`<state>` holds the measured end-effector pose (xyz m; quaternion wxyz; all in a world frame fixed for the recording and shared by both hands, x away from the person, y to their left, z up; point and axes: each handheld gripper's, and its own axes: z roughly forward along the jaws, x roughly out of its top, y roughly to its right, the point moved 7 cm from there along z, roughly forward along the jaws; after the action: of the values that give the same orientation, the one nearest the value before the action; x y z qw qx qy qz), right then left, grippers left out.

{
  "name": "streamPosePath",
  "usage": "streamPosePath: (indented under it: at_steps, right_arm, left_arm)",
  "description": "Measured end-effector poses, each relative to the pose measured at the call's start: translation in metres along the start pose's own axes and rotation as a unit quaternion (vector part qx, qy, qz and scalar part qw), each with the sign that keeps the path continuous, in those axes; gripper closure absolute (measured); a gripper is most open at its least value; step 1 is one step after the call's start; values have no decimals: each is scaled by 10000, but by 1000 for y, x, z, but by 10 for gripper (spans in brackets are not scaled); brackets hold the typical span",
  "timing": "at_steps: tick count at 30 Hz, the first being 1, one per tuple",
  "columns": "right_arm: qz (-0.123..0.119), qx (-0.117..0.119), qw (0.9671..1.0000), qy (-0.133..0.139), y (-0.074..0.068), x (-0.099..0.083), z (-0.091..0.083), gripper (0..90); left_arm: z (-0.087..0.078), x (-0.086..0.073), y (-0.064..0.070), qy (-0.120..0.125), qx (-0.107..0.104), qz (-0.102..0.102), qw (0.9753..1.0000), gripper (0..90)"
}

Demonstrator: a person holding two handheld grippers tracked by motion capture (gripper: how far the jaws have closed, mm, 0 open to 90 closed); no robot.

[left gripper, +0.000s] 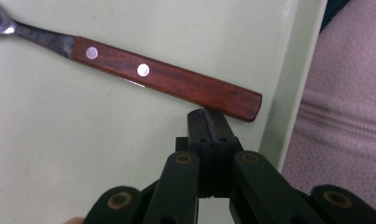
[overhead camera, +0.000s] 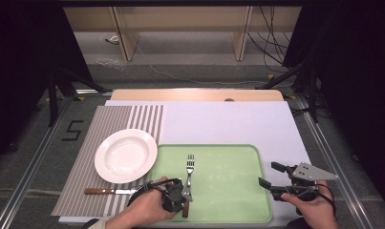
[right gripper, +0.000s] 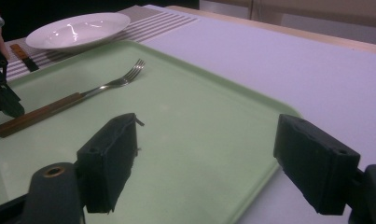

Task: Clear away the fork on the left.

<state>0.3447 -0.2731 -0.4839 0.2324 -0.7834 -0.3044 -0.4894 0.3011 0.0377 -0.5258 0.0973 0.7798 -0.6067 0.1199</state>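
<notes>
A fork (overhead camera: 189, 168) with a wooden handle lies on the green tray (overhead camera: 228, 191), tines pointing away from me. My left gripper (overhead camera: 182, 200) is down at the handle's near end. In the left gripper view its jaws are pressed together just beside the handle (left gripper: 176, 81), with nothing between them (left gripper: 209, 126). My right gripper (overhead camera: 269, 174) hovers at the tray's right rim with its jaws wide apart and empty (right gripper: 206, 140). In the right gripper view the fork (right gripper: 73, 102) lies across the tray (right gripper: 195, 116), with the left gripper (right gripper: 6, 102) at its handle end.
A white plate (overhead camera: 125, 155) sits on a striped placemat (overhead camera: 92, 143) left of the tray. A wooden-handled knife (overhead camera: 109, 191) lies on the mat below the plate. White table covering (overhead camera: 228, 121) stretches behind the tray. A fleece sleeve (left gripper: 349, 107) lies past the tray's near rim.
</notes>
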Motion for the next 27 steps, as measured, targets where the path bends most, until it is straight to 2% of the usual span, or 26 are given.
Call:
streamPosePath:
  at_steps: [8,16,24,27]
  right_arm:
    - [-1,3,10000,5,0,0,0,227]
    - [-4,6,10000,1,0,0,0,227]
    - [-2,1,10000,15,0,0,-1,227]
    - [-1,-6,10000,16,0,0,-1,227]
  left_arm:
    - [2,7,2,69,40,63,9999,894]
    - [1,4,0,102,51,24,9999,869]
    - [-10,-2,-10,288,205,-234,9991,814]
    - [-15,-4,-15,471,291,-459,9974,778]
